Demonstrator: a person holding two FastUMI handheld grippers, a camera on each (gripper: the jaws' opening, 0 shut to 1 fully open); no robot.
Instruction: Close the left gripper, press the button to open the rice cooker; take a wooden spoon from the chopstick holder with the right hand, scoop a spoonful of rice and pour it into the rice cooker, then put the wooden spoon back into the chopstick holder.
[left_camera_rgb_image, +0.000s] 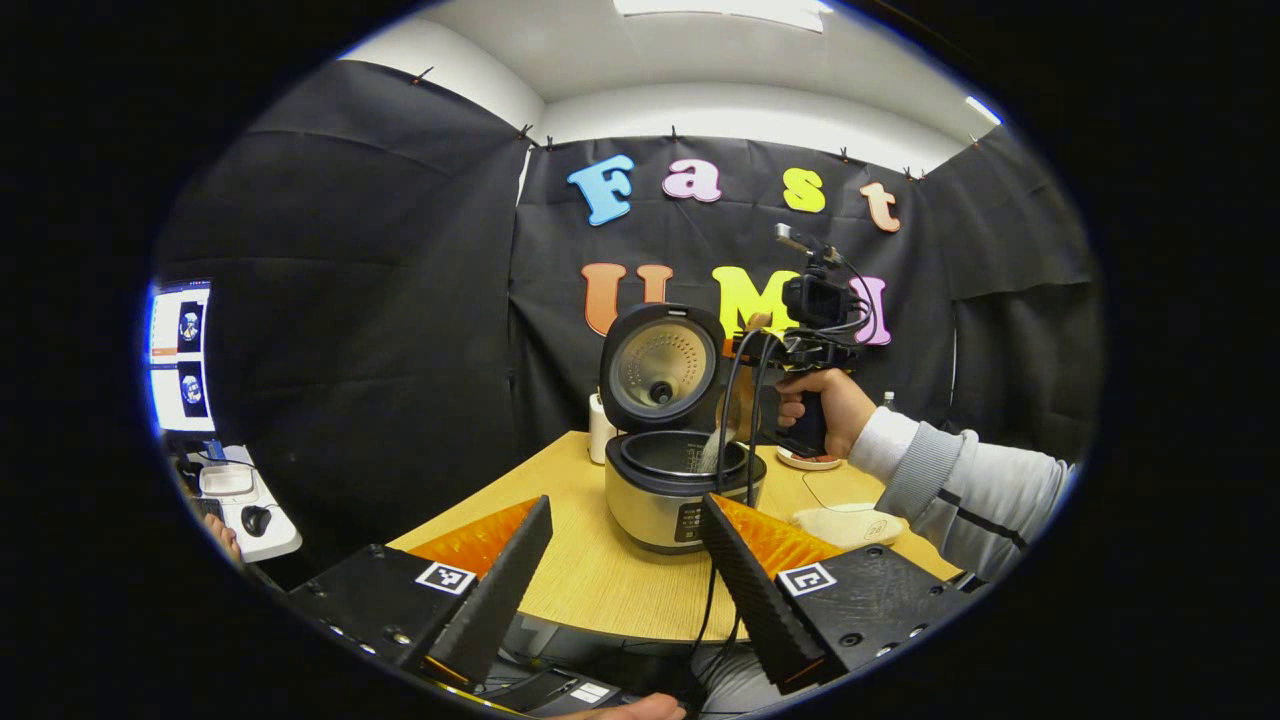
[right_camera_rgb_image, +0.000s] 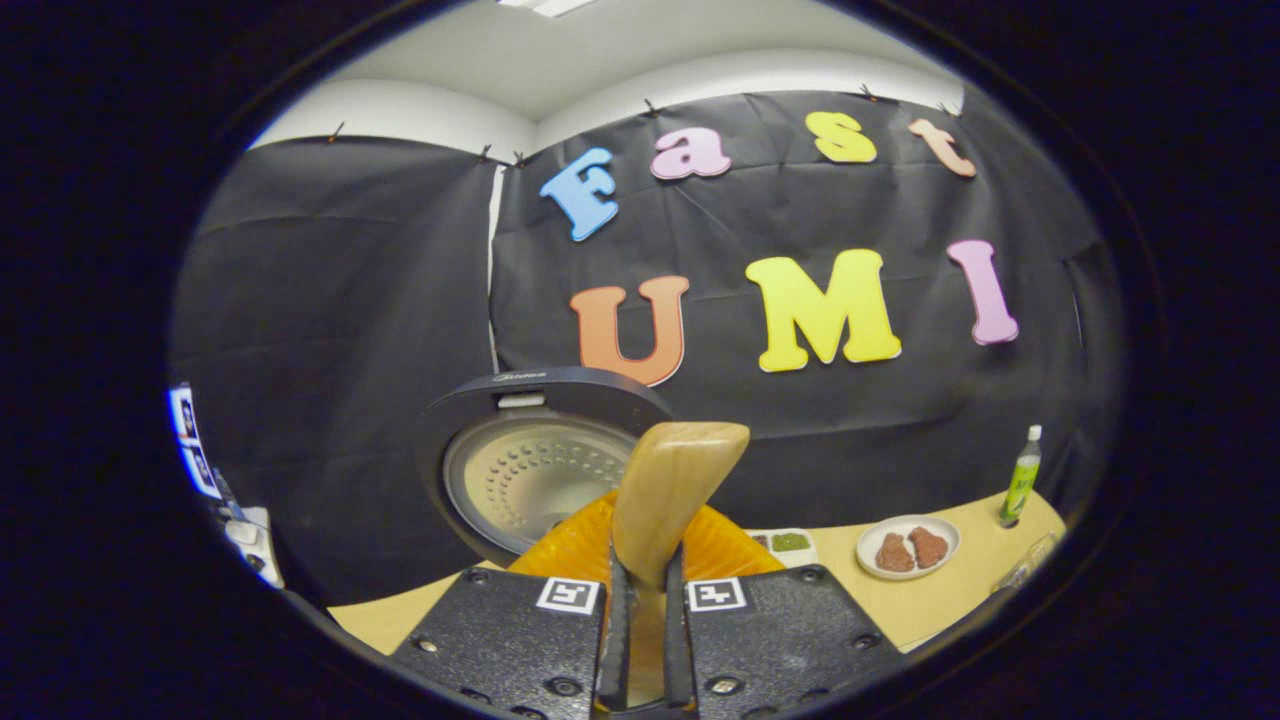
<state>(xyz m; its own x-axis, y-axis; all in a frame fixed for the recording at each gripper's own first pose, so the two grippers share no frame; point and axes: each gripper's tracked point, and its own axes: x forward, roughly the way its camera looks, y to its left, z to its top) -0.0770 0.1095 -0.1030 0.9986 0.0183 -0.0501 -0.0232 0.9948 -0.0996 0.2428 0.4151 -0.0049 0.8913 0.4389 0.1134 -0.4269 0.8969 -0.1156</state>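
Rice cooker: one (left_camera_rgb_image: 680, 480), lid (left_camera_rgb_image: 660, 365) raised upright, standing near the middle of the worktop (left_camera_rgb_image: 600, 570).
Wooden spoon: one (right_camera_rgb_image: 670, 500), its handle pinched between the right gripper (right_camera_rgb_image: 645, 640) fingers and pointing up in the right gripper view; in the left gripper view that gripper is held by a hand (left_camera_rgb_image: 825, 405) over the cooker's open pot, with pale grains falling into it.
Left gripper: one (left_camera_rgb_image: 620, 560), fingers spread wide, holding nothing, at the worktop's near edge.
Plates: one (right_camera_rgb_image: 907, 547) with two brown pieces, toward the right edge.
Bottles: one green (right_camera_rgb_image: 1021, 477), far right corner.
Surface: light wooden worktop.
Room: black cloth walls, white ceiling, a monitor (left_camera_rgb_image: 180, 355) at the left.
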